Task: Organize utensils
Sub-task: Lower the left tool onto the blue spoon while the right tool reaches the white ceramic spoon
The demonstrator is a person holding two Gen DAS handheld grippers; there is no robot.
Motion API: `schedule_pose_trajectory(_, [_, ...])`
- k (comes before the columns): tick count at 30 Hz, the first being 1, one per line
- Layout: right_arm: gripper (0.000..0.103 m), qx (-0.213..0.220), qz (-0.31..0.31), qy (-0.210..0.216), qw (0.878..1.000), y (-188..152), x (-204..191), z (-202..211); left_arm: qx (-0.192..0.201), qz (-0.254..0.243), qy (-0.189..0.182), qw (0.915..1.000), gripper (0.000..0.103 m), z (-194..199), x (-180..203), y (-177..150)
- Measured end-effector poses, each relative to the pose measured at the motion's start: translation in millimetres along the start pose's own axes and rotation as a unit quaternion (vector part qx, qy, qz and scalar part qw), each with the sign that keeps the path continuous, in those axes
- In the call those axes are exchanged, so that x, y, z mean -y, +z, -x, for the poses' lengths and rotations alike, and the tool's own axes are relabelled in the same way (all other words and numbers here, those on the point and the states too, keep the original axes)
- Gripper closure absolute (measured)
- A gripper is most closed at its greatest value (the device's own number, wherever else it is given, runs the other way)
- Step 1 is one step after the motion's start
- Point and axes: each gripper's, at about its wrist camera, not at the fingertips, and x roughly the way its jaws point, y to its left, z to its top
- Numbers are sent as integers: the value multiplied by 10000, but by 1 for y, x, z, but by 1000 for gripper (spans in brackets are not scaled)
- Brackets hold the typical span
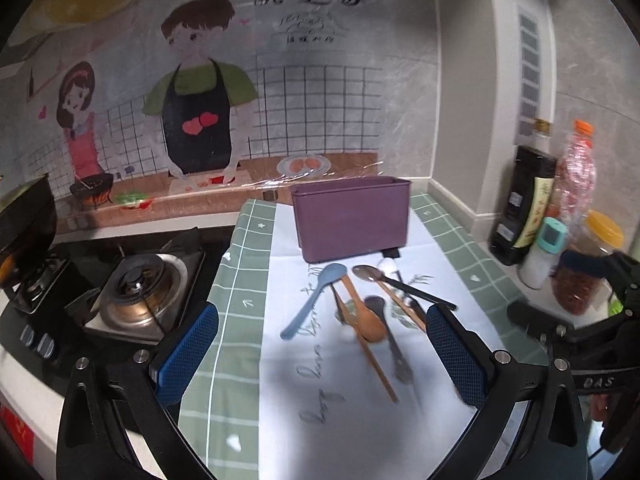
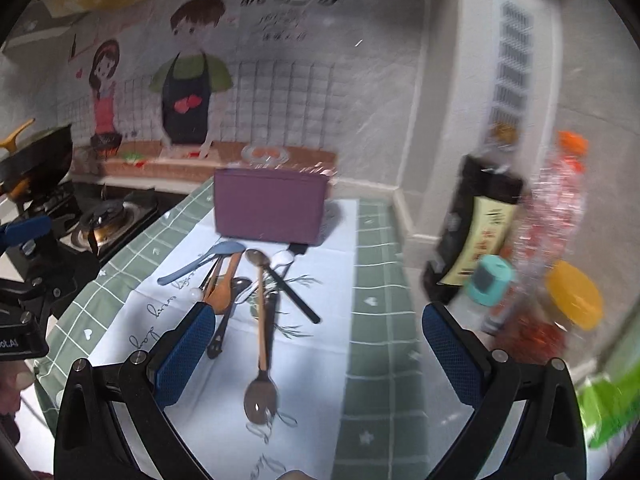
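Hovering over the bench, your left tool (image 1: pixel 322 354) has its blue pads wide apart w/ nothing between them; same for your right tool (image 2: pixel 318 354), pads spread & empty. Utensils lie in a loose pile on the white-and-green cloth (image 1: pixel 240 280), just in front of the purple holder box (image 1: pixel 352 220), which stands upright near the back wall. In the left wrist view: blue spoon (image 1: pixel 312 300) on the left side of the pile, wooden spoon (image 1: pixel 366 322) crossing a pair of chopsticks (image 1: pixel 376 364), a metal spoon w/ wooden handle (image 1: pixel 384 286) & a black-handled utensil (image 1: pixel 424 292) on the right. In the right wrist view the wooden-handled spoon (image 2: pixel 261 320) points toward the box, and a metal spoon bowl (image 2: pixel 260 398) sits at its near end; can't tell if they're one piece. Gas hob (image 1: pixel 136 292) is left of the cloth; sauce bottle (image 1: pixel 524 208) & jars stand at right, well apart from the pile.
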Motion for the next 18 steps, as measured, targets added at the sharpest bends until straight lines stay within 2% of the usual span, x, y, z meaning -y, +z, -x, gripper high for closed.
schedule_pose_trajectory(2, [0, -299, 44, 294, 9991, 10, -2, -28, -127, 38, -5, 9999, 0, -22, -10, 5])
schedule_pose_trajectory(5, [0, -613, 24, 276, 9977, 20, -5, -63, -402, -40, 114, 9991, 0, -58, -22, 12])
schedule_pose_trajectory(8, [0, -984, -64, 95, 9951, 31, -3, -97, -663, -264, -208, 9972, 2, -95, -26, 18])
schedule_pose_trajectory(9, [0, -1102, -133, 55, 9938, 34, 0, -107, -756, -351, -365, 9959, 7, -106, -26, 19])
schedule_pose_trajectory(10, [0, -1156, -183, 10, 9931, 36, 2, -113, -906, -441, -607, 9931, 12, -119, -26, 21])
schedule_pose_trajectory(11, [0, -1161, -231, -27, 9930, 38, 4, -118, -1165, -507, -894, 9879, 21, -138, -26, 24])
schedule_pose_trajectory(14, [0, -1145, -213, -60, 9932, 37, 8, -121, -1849, -412, -1258, 9738, 44, -181, -29, 32])
schedule_pose_trajectory(16, [0, -1154, -212, -76, 9931, 36, 13, -122, -2228, -358, -1429, 9637, 45, -207, -28, 35])
schedule_pose_trajectory(18, [0, -1251, -273, -62, 9918, 31, 19, -123, -2456, -401, -1456, 9575, 45, -225, -22, 36])
